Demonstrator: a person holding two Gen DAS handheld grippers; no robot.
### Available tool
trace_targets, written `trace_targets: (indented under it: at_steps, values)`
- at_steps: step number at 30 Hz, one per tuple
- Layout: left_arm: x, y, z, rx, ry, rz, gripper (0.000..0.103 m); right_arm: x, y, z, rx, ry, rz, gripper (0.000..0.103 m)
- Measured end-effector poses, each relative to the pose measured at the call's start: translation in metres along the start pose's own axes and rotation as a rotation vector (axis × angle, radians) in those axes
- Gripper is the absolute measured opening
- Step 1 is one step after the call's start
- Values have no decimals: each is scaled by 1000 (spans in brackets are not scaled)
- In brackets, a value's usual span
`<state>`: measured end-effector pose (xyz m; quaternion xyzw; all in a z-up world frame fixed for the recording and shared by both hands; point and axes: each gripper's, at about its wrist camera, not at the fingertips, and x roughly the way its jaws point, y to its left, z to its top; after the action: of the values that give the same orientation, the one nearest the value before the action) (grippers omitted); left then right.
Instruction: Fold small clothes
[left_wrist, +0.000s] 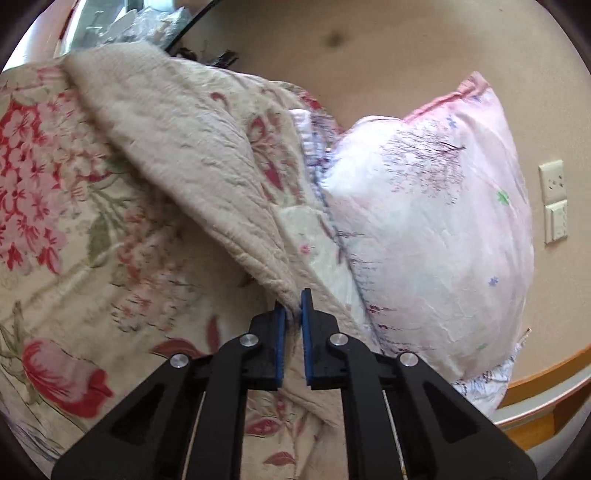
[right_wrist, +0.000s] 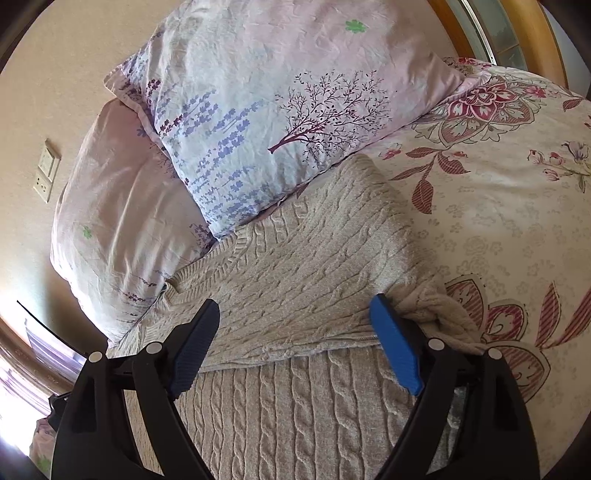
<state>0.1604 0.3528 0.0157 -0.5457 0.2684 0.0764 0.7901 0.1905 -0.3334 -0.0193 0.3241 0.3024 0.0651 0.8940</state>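
Observation:
A beige cable-knit sweater (right_wrist: 295, 280) lies on the floral bedspread (right_wrist: 498, 206), partly folded over itself, its far edge against the pillows. My right gripper (right_wrist: 295, 350) is open, its blue pads wide apart just above the sweater's folded edge. In the left wrist view my left gripper (left_wrist: 293, 314) is shut on an edge of the beige sweater (left_wrist: 177, 147) and holds it lifted, so the fabric stretches up and away to the far left over the bedspread (left_wrist: 55, 221).
Two pink and lilac printed pillows (right_wrist: 258, 110) lie at the head of the bed against a beige wall; one also shows in the left wrist view (left_wrist: 424, 221). A wall socket and switch (left_wrist: 554, 199) sit at the right. A wooden bed frame (left_wrist: 535, 406) runs below.

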Motion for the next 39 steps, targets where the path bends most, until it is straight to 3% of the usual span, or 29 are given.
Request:
trace_targets:
  at_steps: [5, 10, 14, 19, 22, 23, 25, 28, 31, 33, 34, 35, 36, 39]
  values:
    - [6, -69, -36, 123, 69, -191, 7, 0, -2, 1, 4, -3, 13, 86]
    - [31, -121, -100, 230, 184, -338, 7, 0, -2, 0, 9, -9, 23, 86]
    - [70, -131, -156, 274, 305, -317, 7, -1, -3, -1, 11, -12, 31, 86]
    - [115, -105, -202, 203, 455, -216, 8, -2, -3, -2, 14, -14, 37, 86]
    - [118, -95, -204, 178, 469, -199, 14, -2, -3, -1, 14, -14, 37, 86]
    - [116, -92, -201, 161, 466, -199, 27, -2, -3, -1, 14, -14, 38, 86]
    - [108, -86, -191, 122, 439, -202, 41, -2, -3, -1, 15, -15, 40, 86]
    - [92, -75, -169, 65, 375, -200, 46, -2, -4, -1, 16, -16, 43, 86]
    - [79, -59, -143, -9, 303, -179, 45, -2, -4, -1, 16, -16, 44, 86]
    - [75, -51, -129, -56, 270, -170, 37, -2, -4, -1, 15, -16, 44, 87]
    - [75, -50, -125, -66, 261, -173, 27, -2, -4, -1, 16, -16, 45, 87]
    - [75, -52, -122, -54, 249, -169, 15, -3, -4, -1, 16, -17, 46, 87]
    - [75, -59, -121, -23, 235, -167, 11, -3, -4, 0, 16, -17, 48, 87]
    - [77, -92, -129, 78, 243, -222, 10, -4, -5, -1, 21, -21, 57, 87]
